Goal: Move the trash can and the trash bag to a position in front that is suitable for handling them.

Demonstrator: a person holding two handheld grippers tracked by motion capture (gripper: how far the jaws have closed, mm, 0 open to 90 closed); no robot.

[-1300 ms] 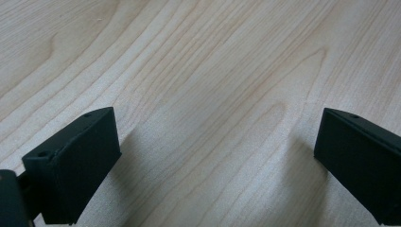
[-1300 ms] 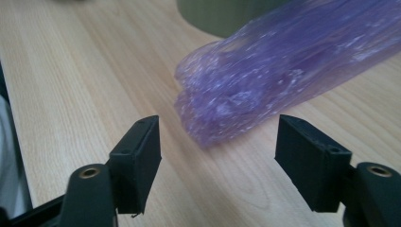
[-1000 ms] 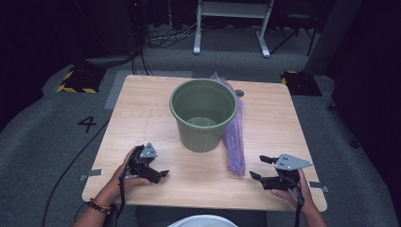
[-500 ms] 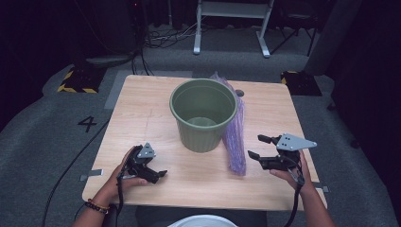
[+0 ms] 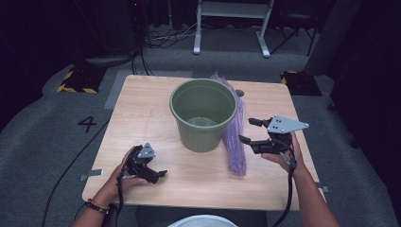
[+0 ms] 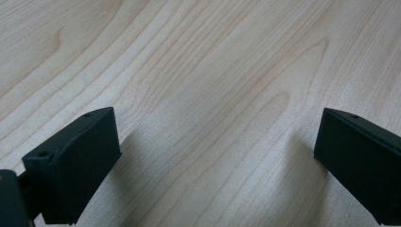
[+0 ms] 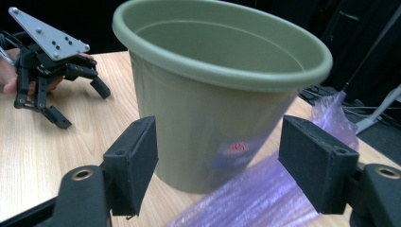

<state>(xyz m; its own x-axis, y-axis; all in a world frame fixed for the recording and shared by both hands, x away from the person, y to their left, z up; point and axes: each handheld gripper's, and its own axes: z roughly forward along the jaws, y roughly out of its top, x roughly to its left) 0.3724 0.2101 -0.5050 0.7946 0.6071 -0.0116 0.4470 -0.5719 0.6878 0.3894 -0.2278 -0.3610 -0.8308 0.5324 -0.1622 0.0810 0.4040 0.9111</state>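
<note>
A green plastic bucket [image 5: 203, 113] stands upright and empty in the middle of the wooden table [image 5: 146, 109]. A crumpled purple plastic bag [image 5: 235, 144] lies along its right side, touching it. My right gripper [image 5: 248, 130] hovers above the table just right of the bag, open, and points at the bucket. In the right gripper view the bucket [image 7: 213, 94] and the bag [image 7: 265, 189] lie beyond the open jaws of that gripper [image 7: 220, 156], with nothing between them. My left gripper [image 5: 157, 175] rests low at the table's front left, open over bare wood [image 6: 215, 156].
A small dark hole [image 5: 239, 93] marks the tabletop behind the bucket. A white round object [image 5: 198, 221] pokes in at the bottom edge. Beyond the table are floor cables, a metal stand [image 5: 231, 28] and a floor mark "4" [image 5: 88, 124].
My right gripper has risen from the table's front right and moved left toward the bag and bucket. The left gripper has stayed put.
</note>
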